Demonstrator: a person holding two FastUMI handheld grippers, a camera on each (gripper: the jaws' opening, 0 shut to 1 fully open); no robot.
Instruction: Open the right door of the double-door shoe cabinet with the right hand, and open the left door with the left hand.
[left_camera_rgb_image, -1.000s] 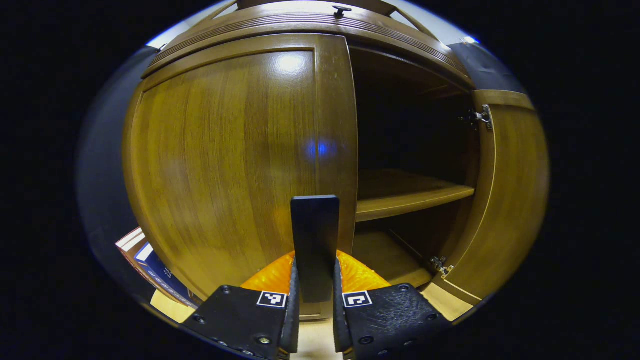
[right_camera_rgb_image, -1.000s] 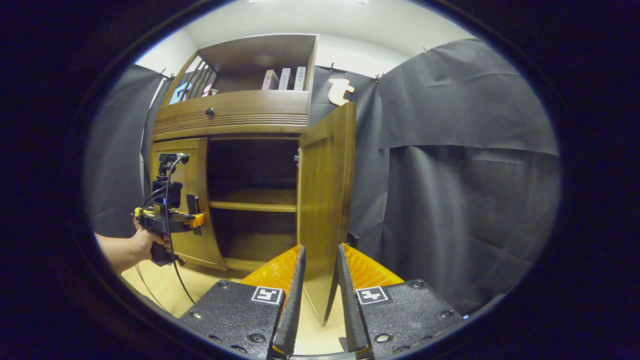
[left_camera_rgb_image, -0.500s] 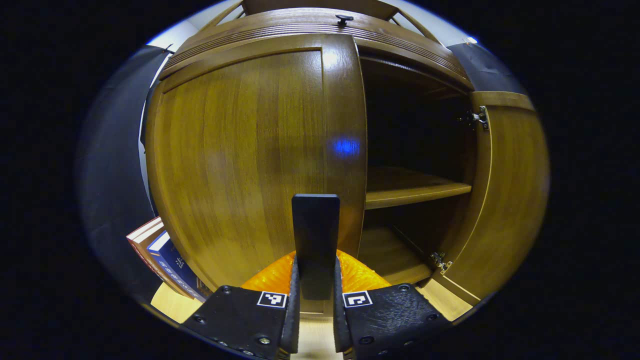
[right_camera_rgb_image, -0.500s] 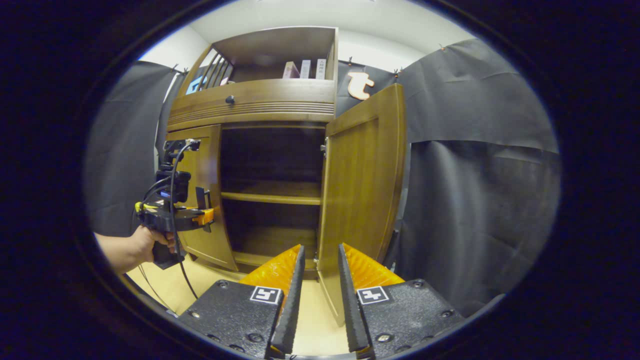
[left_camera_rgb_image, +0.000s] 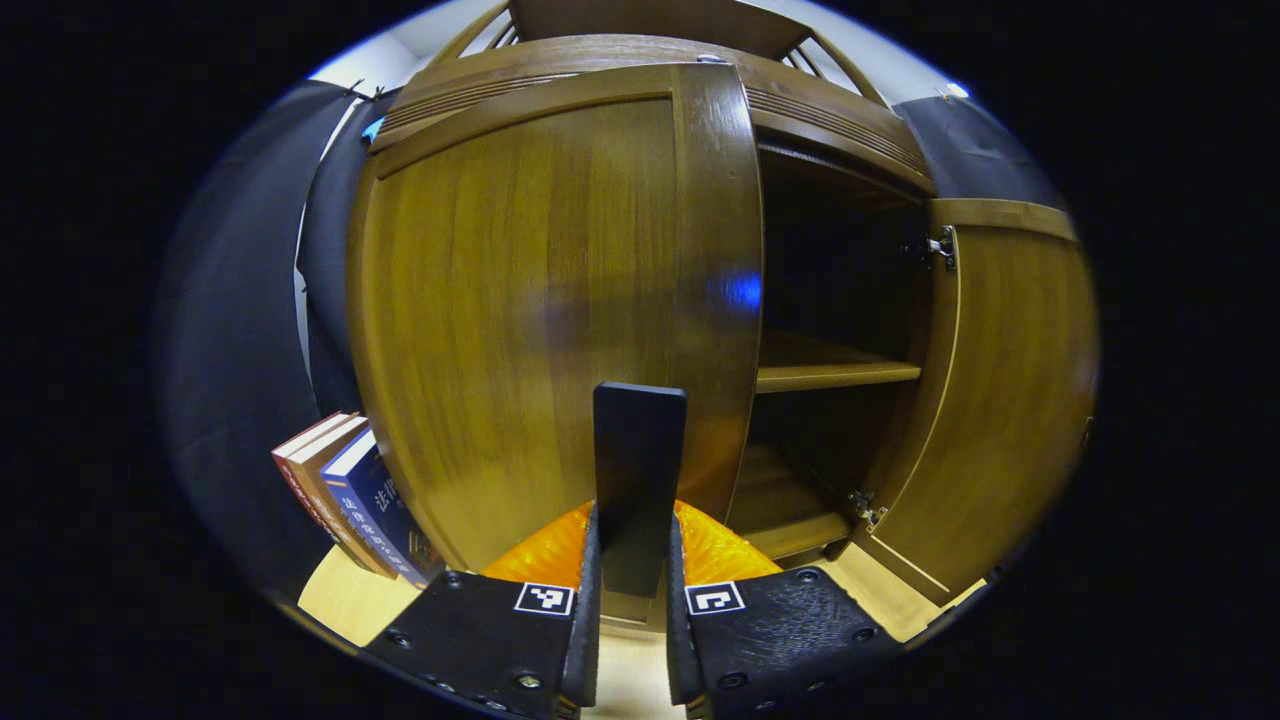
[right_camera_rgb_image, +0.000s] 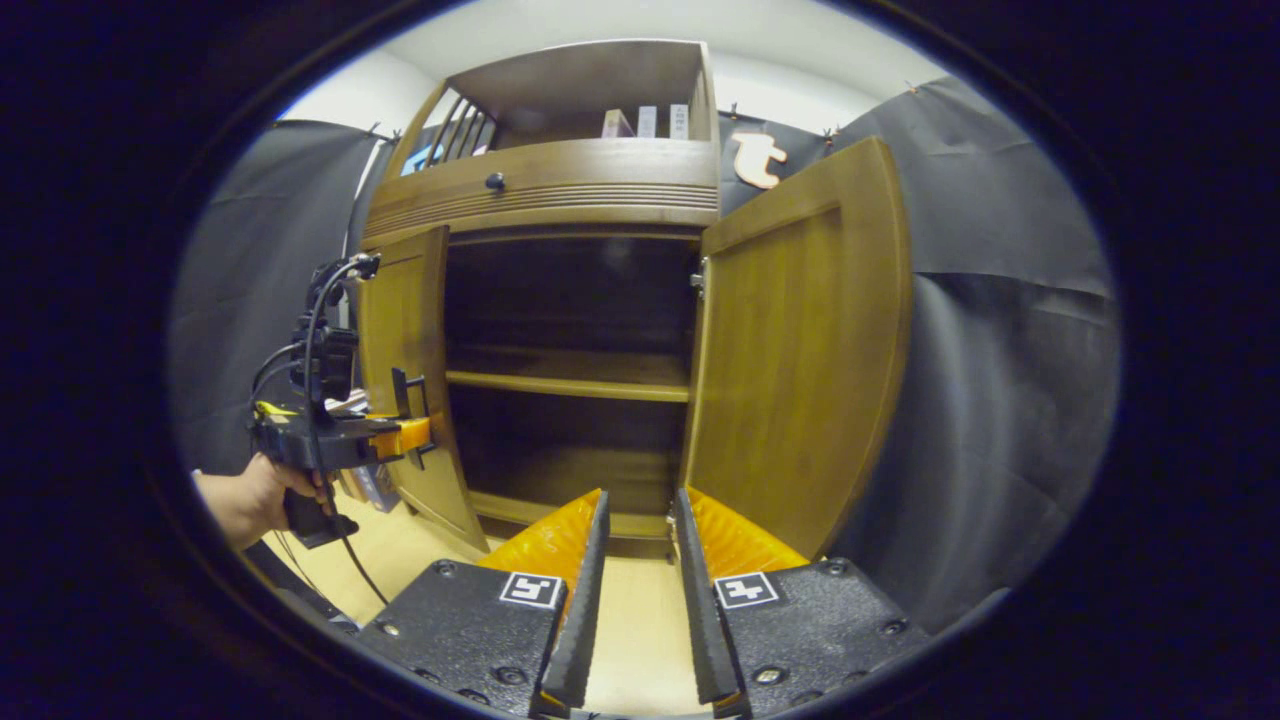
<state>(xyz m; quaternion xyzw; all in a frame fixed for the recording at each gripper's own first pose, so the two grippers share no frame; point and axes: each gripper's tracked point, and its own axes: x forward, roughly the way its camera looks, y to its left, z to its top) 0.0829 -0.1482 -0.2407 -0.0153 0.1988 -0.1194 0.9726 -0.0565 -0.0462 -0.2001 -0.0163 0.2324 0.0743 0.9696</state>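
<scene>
Before us stands the brown wooden double-door shoe cabinet (right_camera_rgb_image: 560, 190), its right door (right_camera_rgb_image: 800, 340) swung wide and its left door (left_camera_rgb_image: 550, 310) partly open. Our left gripper (left_camera_rgb_image: 632, 520) pinches that door's flat black handle (left_camera_rgb_image: 638, 460); our right gripper (right_camera_rgb_image: 636, 560) hangs slightly spread, holding nothing.

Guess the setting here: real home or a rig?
Likely a staged recording booth, not a home: black cloth hangs as walls around a lone wooden shoe cabinet, with books propped on the floor beside it.
</scene>
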